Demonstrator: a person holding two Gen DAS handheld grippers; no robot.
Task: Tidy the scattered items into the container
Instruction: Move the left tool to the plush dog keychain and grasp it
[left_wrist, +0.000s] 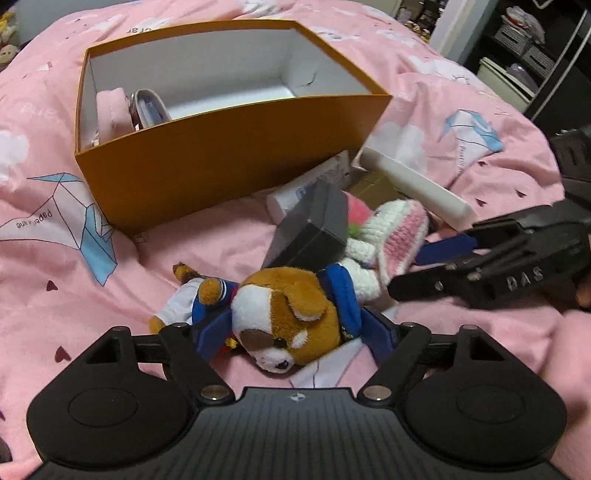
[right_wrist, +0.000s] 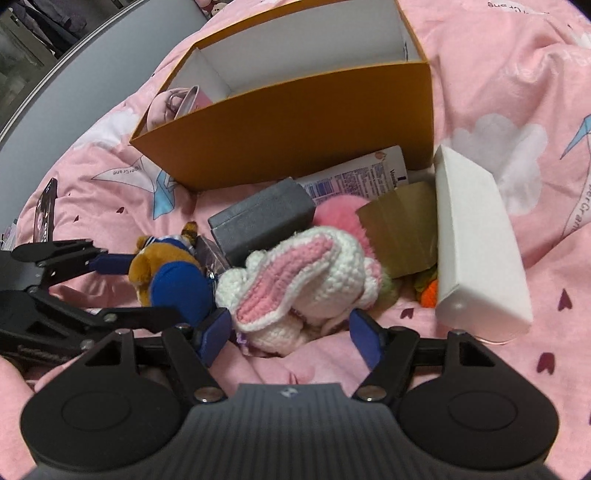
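While both are tilting downward, the left gripper (left_wrist: 291, 338) is straddling the dog toy (left_wrist: 284, 314) unclenched, and the right gripper (right_wrist: 290, 332) is spreading around the knitted rabbit (right_wrist: 299, 273).

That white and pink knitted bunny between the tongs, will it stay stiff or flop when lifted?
The knitted bunny will probably squash and flop: it is soft yarn, already lying crumpled on the quilt. It likely weighs little, and the fuzzy knit should grip the right tongs' pads rather than slip.

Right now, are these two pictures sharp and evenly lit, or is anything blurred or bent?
Left wrist view: the plush dog is sharp, the orange box rim bows from the fisheye, and the room behind is dark. Right wrist view: the white box is slightly soft, with dark corners.
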